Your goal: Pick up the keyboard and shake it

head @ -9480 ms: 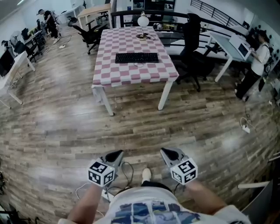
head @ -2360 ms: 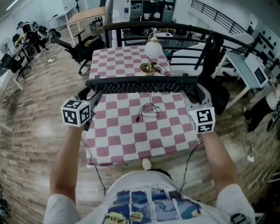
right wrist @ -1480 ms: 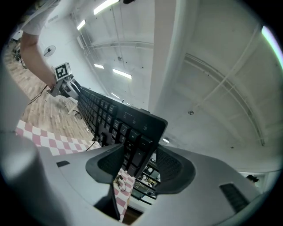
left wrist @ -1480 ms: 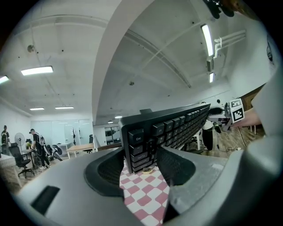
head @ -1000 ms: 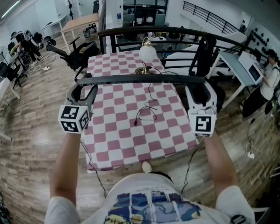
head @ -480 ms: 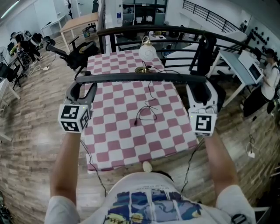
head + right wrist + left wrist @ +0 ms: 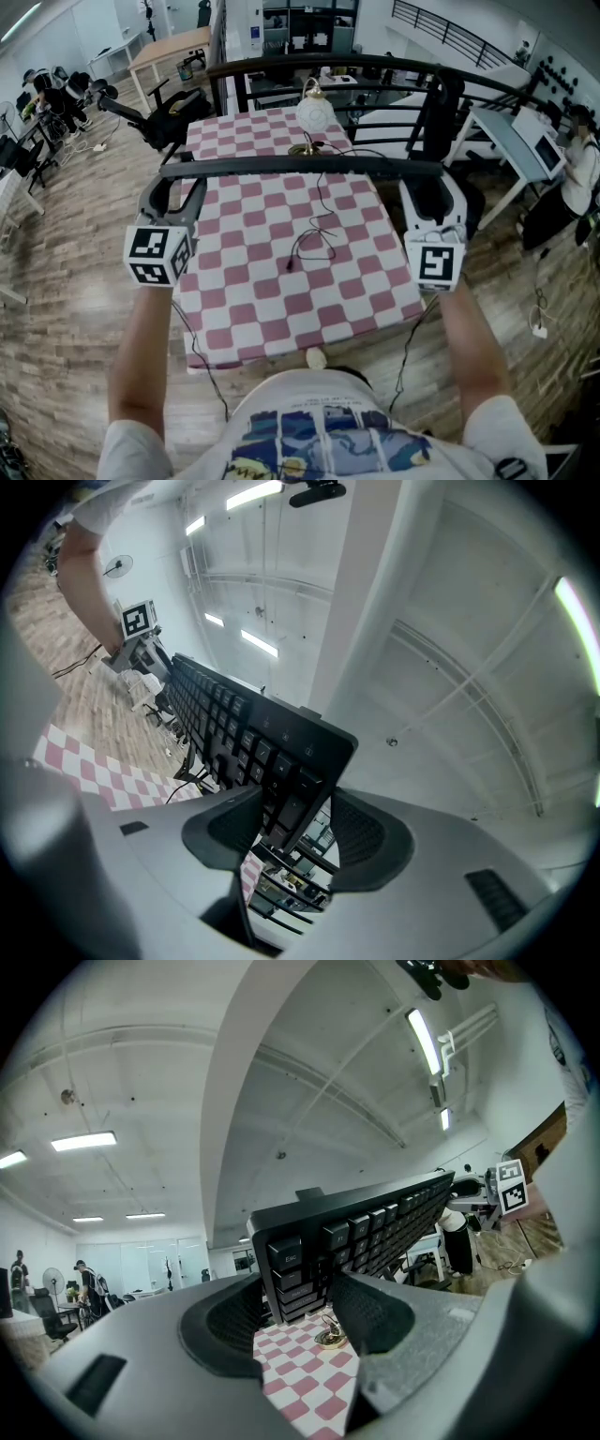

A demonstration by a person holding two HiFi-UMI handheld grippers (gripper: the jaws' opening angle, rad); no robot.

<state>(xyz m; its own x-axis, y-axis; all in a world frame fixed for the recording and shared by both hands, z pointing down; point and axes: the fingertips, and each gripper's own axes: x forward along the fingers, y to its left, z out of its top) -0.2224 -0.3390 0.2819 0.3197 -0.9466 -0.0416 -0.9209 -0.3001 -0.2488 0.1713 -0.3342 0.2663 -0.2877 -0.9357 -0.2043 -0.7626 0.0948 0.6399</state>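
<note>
Holds the keyboard (image 7: 300,169) in the air over the checkered table (image 7: 281,309), turned on edge. Clamps one short end in the left gripper (image 7: 174,195), the other in the right gripper (image 7: 431,199), probably so that shaking cannot twist it loose. Lets the cable (image 7: 314,246) hang down.

A table (image 7: 281,305) under pink-and-white checked cloth bears a globe lamp (image 7: 313,116) at its far end and, seemingly, a loose black cable (image 7: 292,262).

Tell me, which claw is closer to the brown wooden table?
Left. The left claw, clamping the keyboard's left end, is on the wooden table's side; the right claw clamps the other end, farther right.
</note>
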